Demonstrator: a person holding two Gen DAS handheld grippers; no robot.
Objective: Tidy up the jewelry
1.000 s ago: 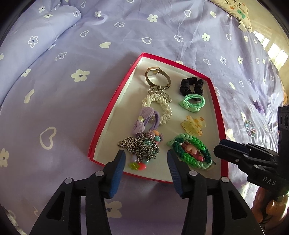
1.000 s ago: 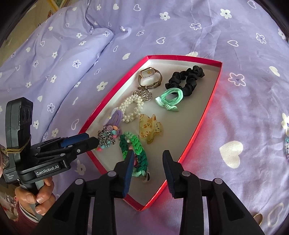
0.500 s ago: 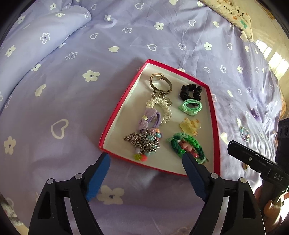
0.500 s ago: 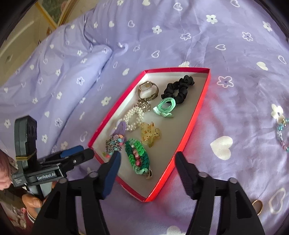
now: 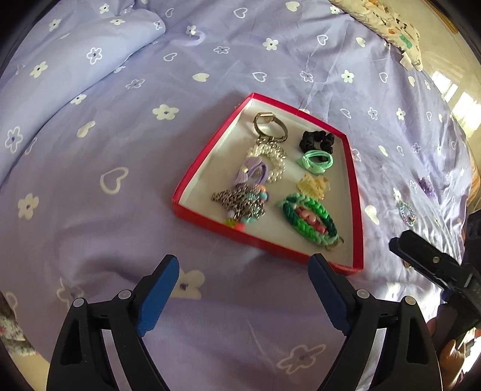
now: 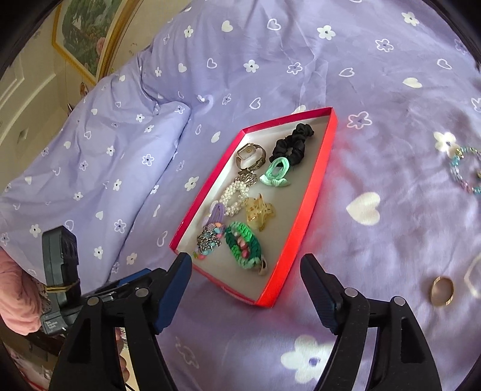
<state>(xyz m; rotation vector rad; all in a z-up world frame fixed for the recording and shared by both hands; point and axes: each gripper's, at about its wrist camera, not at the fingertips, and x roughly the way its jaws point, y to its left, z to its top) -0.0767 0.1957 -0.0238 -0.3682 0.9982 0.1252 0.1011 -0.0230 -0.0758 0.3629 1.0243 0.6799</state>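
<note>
A red-rimmed tray (image 5: 204, 159) (image 6: 303, 210) lies on the lilac bedspread. It holds a watch (image 5: 269, 126), a pearl bracelet (image 6: 236, 195), a purple bow tie (image 5: 251, 171), a beaded chain (image 5: 237, 201), a black scrunchie (image 6: 291, 144), a mint hair tie (image 5: 314, 159), an amber claw clip (image 6: 258, 210) and a green braided bracelet (image 5: 309, 219) (image 6: 243, 246). My left gripper (image 5: 242, 264) hovers short of the tray's near edge, jaws opening and empty. My right gripper (image 6: 245, 261) hangs over the tray's near corner, jaws also opening, gripping nothing.
Loose on the bedspread right of the tray lie a beaded bracelet (image 6: 464, 171) (image 5: 406, 213), a gold ring (image 6: 441, 291) and a small purple piece (image 5: 427, 186). A duvet fold (image 6: 126, 144) rises on the left. A patterned cloth (image 5: 396, 24) lies at the far right corner.
Both grippers' jaws have spread wide and both have drawn back and up from the tray's near end. The green bracelet and the chain stay in the tray.
</note>
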